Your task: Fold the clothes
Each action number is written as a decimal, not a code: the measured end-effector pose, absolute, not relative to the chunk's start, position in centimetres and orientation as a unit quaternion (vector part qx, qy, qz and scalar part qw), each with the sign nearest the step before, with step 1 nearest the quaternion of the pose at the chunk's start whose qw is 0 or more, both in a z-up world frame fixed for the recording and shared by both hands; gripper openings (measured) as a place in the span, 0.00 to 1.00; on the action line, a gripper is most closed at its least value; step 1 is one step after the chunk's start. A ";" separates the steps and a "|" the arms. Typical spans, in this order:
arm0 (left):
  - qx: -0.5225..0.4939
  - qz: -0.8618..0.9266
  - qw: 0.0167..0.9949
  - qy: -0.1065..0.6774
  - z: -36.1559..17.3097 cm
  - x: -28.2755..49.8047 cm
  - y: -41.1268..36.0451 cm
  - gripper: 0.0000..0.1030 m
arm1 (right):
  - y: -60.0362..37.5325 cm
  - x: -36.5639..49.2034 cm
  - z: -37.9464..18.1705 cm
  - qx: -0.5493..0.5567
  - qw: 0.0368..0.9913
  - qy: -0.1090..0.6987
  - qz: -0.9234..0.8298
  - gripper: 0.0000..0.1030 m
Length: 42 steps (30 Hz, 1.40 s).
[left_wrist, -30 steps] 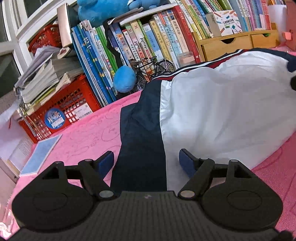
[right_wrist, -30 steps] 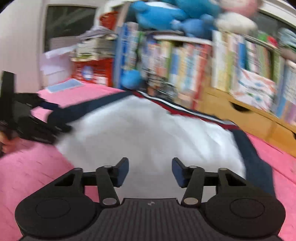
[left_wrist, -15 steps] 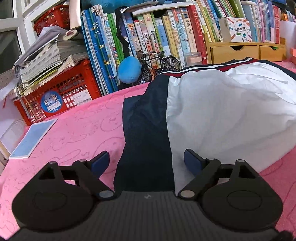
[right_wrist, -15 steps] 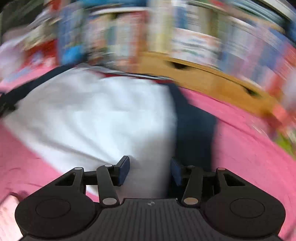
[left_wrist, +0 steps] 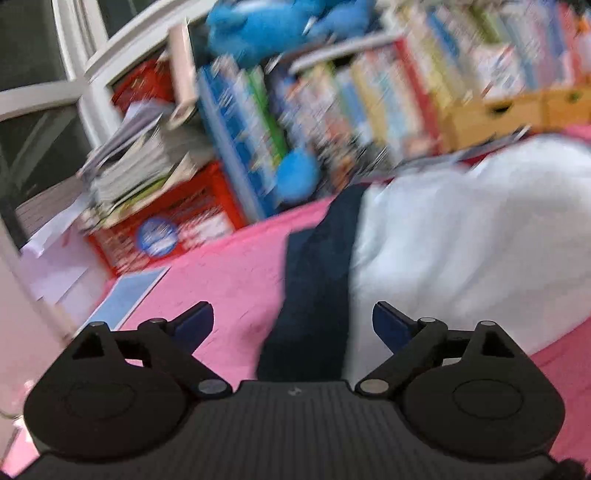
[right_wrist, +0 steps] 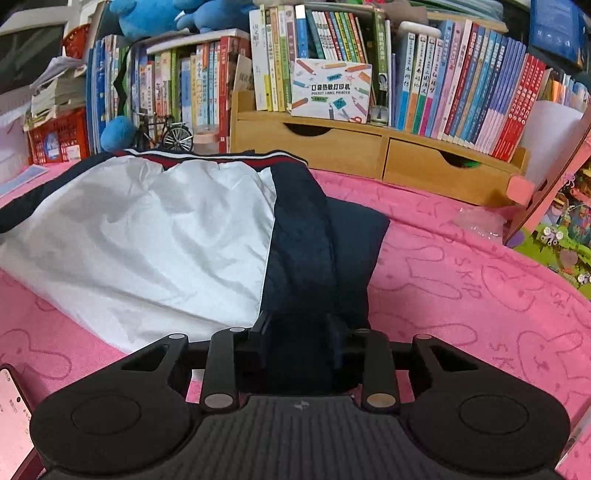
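garment (right_wrist: 155, 236): white body, navy sides, red-striped hem
bedcover (right_wrist: 480, 280): pink, rabbit outlines
crate (right_wrist: 55, 136): red
plush toy (right_wrist: 147, 16): blue

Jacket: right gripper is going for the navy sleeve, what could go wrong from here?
1. The right gripper is closing on bunched navy sleeve; it may pinch extra layers.
2. The left gripper is opening, pressing nothing; lifting could drag the jacket across the pink cover.
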<state>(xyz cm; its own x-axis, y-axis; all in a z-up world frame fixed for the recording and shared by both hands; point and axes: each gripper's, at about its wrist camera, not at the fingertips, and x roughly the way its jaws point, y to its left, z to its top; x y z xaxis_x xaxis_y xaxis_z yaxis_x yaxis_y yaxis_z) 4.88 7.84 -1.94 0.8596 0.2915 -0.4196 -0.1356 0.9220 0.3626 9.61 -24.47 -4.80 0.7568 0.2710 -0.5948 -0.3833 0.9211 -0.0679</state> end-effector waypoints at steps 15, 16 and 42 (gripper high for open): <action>0.133 0.033 0.940 0.311 -4.1 9.6 6.3 0.98 | -23.8 9.2 -4.8 -0.111 0.934 0.295 0.169 0.33; 0.134 0.048 0.940 0.310 -4.2 8.9 7.7 0.99 | -23.9 9.2 -4.8 -0.109 0.934 0.296 0.170 0.33; 0.170 0.031 0.940 0.295 -3.5 17.9 4.9 0.72 | -10.3 15.8 -2.7 -0.119 0.900 0.283 0.309 0.29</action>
<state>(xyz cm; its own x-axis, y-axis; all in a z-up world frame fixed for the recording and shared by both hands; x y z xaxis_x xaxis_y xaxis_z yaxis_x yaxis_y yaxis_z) 17.90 4.89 -3.49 0.8246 0.1580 -0.5432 0.0429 0.9400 0.3384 15.75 -10.29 -2.69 0.6491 0.4892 -0.5825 -0.6241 0.7803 -0.0402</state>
